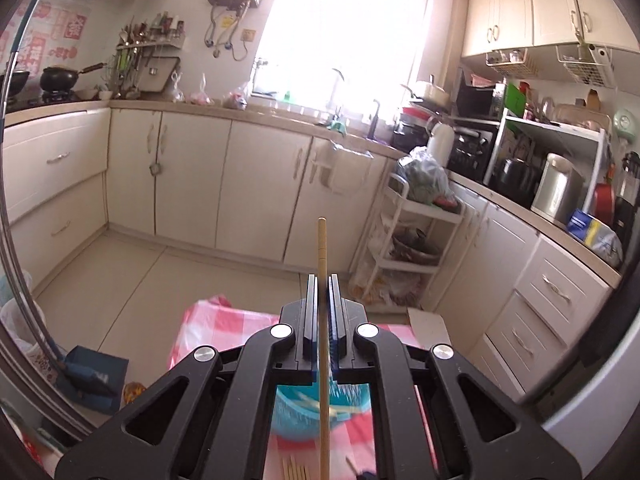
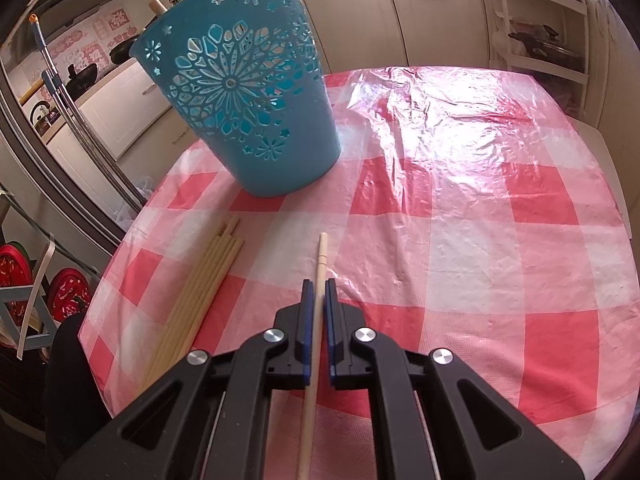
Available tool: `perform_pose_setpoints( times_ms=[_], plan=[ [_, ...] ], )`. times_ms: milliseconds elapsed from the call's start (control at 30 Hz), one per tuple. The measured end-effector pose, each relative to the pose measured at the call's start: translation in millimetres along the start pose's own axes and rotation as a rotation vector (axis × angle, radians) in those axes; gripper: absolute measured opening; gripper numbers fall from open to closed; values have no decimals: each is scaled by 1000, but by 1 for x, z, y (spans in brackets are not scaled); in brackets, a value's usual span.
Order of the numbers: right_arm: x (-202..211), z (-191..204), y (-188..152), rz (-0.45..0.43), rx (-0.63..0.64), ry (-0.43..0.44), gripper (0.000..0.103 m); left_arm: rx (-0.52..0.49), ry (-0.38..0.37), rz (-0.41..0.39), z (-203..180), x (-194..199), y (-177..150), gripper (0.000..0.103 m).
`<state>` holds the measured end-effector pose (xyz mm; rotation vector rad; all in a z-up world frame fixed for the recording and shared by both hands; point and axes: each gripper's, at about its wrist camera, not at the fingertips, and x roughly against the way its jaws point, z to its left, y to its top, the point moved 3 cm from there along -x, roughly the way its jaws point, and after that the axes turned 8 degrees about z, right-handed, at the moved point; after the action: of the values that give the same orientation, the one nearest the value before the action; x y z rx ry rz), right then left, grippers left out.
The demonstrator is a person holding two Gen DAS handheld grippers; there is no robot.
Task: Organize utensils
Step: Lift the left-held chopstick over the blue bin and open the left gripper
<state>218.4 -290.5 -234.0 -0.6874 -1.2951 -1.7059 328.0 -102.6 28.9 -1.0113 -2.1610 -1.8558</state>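
Note:
My left gripper (image 1: pixel 322 280) is shut on a wooden chopstick (image 1: pixel 322 248) and holds it high above the table, over the blue basket (image 1: pixel 296 416), which shows blurred below the jaws. My right gripper (image 2: pixel 319 284) is shut on another chopstick (image 2: pixel 320 260) low over the red-and-white checked tablecloth (image 2: pixel 460 220). The blue cut-out basket (image 2: pixel 248 92) stands at the table's far left, with a chopstick end (image 2: pixel 157 6) poking above its rim. A bundle of several chopsticks (image 2: pixel 200 288) lies on the cloth left of my right gripper.
The table's left edge (image 2: pixel 120 248) drops off near the chopstick bundle. Mop handles (image 2: pixel 72 112) lean beyond it. Kitchen cabinets (image 1: pixel 192 176), a white trolley (image 1: pixel 408 232) and a blue dustpan (image 1: pixel 96 376) surround the table.

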Motion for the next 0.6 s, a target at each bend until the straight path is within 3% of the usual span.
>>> perform_pose_setpoints(
  times_ms=[300,600],
  plan=[
    [0,-4,1,3,-21,32,6,27,99,-81,-4,-83,22,4],
    [0,-6,2,4,-25,40,6,34,142,-7,5,-138,-11,4]
  ],
)
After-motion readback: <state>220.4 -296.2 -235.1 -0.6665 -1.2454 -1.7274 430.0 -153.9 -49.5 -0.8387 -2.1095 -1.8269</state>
